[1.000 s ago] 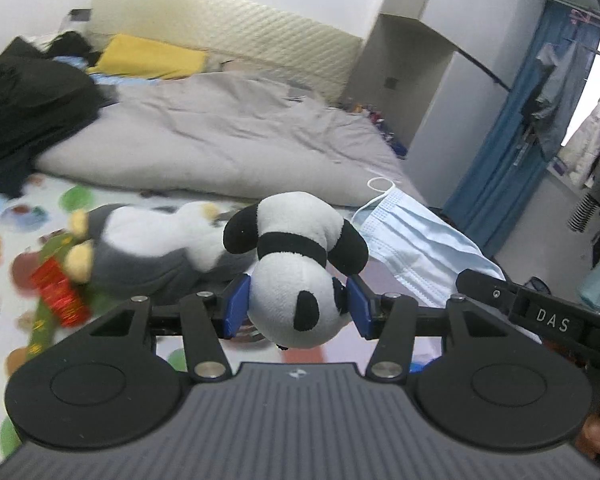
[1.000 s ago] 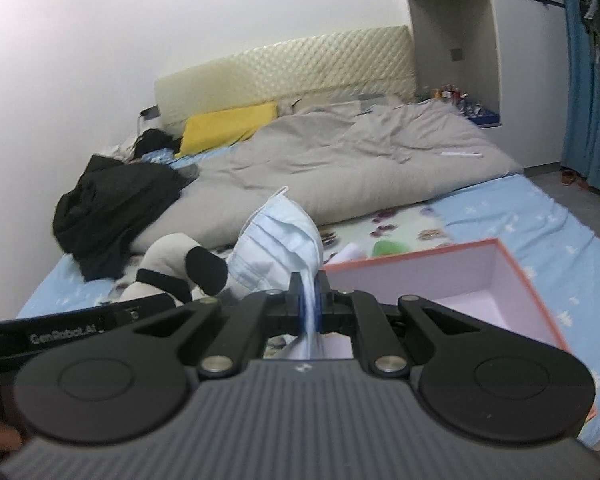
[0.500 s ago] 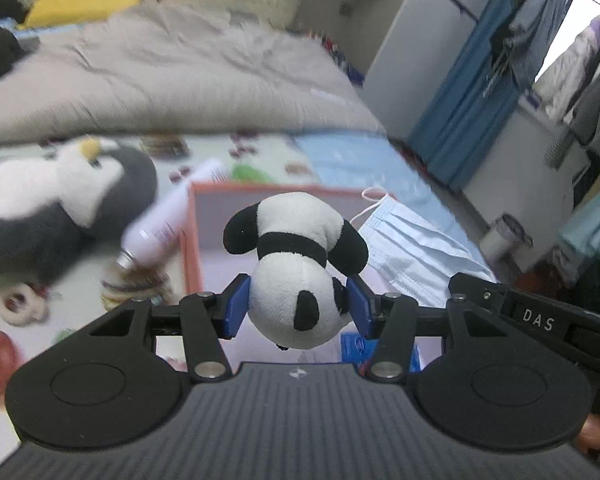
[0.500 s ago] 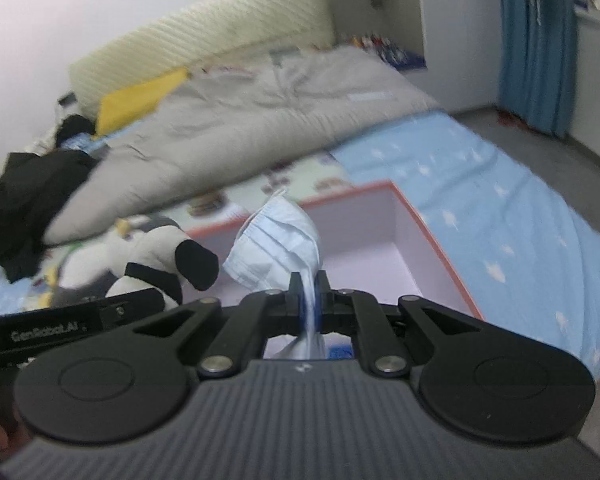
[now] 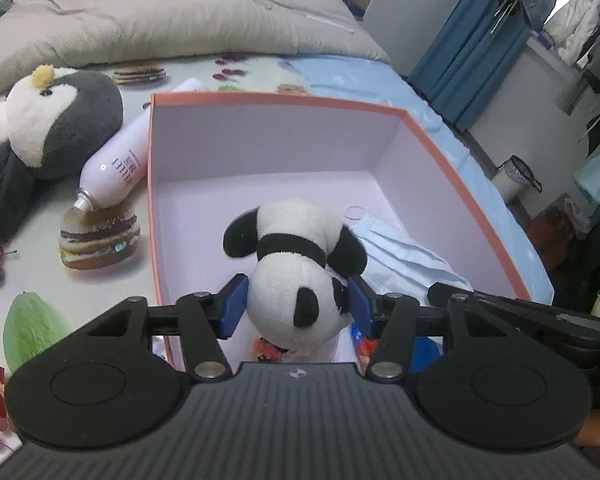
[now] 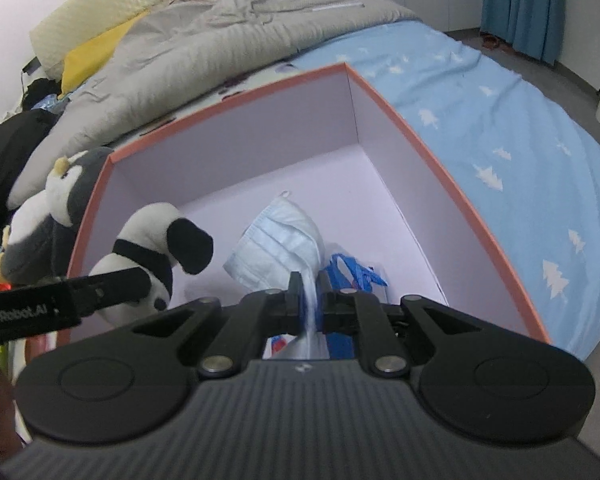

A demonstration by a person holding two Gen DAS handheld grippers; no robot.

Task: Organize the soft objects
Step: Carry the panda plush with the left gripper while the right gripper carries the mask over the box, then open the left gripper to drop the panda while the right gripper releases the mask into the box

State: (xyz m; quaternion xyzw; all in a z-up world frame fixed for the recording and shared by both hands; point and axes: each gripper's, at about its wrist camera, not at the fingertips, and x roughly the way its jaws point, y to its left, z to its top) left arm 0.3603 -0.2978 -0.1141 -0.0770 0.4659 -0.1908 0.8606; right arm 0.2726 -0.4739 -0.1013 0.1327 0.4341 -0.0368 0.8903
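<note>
A black-and-white panda plush (image 5: 296, 252) hangs head-down between the blue pads of my left gripper (image 5: 296, 306). The jaws are opening, and the pads still touch its head. It is low inside the pink-rimmed box (image 5: 276, 100), at the near left. A pale blue face mask (image 6: 284, 236) runs from my right gripper (image 6: 310, 304) down onto the box floor. That gripper's jaws are opening with a strip of the mask still pinched between them. In the right wrist view the panda (image 6: 152, 240) is left of the mask, inside the box (image 6: 420, 136).
A grey penguin plush (image 5: 60, 120) and a white spray bottle (image 5: 116, 164) lie left of the box on the printed sheet. Blue and red packets (image 6: 352, 272) sit at the box's near end. A grey duvet (image 5: 180, 12) lies beyond, and the bed edge is at the right.
Both grippers have come down and tilted over the box. The panda and the mask now sit inside it, and the mask's free end rests on the box floor.
</note>
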